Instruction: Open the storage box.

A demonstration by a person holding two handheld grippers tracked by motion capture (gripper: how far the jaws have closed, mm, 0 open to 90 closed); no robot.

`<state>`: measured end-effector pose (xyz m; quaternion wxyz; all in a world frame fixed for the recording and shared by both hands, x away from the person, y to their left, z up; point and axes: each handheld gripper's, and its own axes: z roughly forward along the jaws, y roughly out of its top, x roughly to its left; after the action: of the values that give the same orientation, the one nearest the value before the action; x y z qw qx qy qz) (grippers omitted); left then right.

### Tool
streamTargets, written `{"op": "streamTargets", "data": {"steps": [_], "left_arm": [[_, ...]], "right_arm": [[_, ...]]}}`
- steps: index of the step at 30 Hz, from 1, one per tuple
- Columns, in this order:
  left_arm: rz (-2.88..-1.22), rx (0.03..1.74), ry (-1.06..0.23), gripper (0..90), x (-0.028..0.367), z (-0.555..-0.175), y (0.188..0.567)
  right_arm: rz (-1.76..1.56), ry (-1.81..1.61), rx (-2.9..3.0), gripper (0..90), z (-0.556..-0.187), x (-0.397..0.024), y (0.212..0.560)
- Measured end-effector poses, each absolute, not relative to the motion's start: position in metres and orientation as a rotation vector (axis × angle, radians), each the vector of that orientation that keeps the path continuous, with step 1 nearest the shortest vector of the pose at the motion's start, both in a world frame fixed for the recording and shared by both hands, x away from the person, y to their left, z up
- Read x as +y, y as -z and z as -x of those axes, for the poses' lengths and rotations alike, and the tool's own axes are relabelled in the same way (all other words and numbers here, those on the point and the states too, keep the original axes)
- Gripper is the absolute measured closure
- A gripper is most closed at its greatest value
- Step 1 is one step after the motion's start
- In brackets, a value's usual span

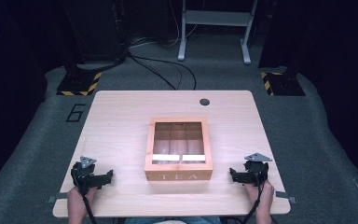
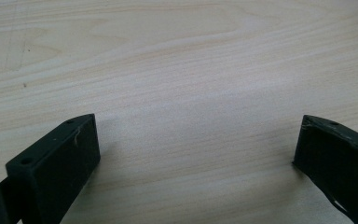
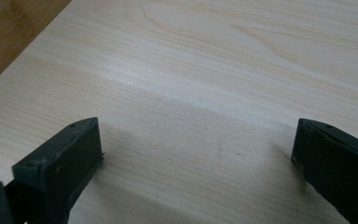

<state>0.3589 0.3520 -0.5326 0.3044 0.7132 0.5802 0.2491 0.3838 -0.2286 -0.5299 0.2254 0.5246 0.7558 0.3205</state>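
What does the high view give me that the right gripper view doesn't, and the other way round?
High view: the whole wooden tea box with its glass lid closed, mid-table between the left gripper and right gripper, both resting apart from it. Right gripper view: close up, its own jaws stand wide open with nothing between them, and a darker wood corner, probably the box, lies at upper left. Both show the pale table.

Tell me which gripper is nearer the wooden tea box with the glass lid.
Right, narrowly. The right gripper rests just right of the wooden tea box; the left gripper sits slightly farther off, leftward.
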Motion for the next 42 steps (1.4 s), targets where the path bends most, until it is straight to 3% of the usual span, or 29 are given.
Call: {"op": "streamTargets", "data": {"steps": [30,38,42], "left_arm": [[-1.889,1.537,-0.659,0.0,0.352,-0.359,0.532],[-1.904,1.532,-0.658,0.0,0.353,-0.359,0.532],[-1.904,1.532,-0.658,0.0,0.353,-0.359,0.532]], "right_arm": [[-1.445,-0.932,2.092,0.0,-0.376,-0.225,0.528],[-1.353,-1.082,2.135,0.1,-0.351,-0.191,0.513],[-1.268,-1.167,2.170,4.8,-0.343,-0.172,0.503]]}}
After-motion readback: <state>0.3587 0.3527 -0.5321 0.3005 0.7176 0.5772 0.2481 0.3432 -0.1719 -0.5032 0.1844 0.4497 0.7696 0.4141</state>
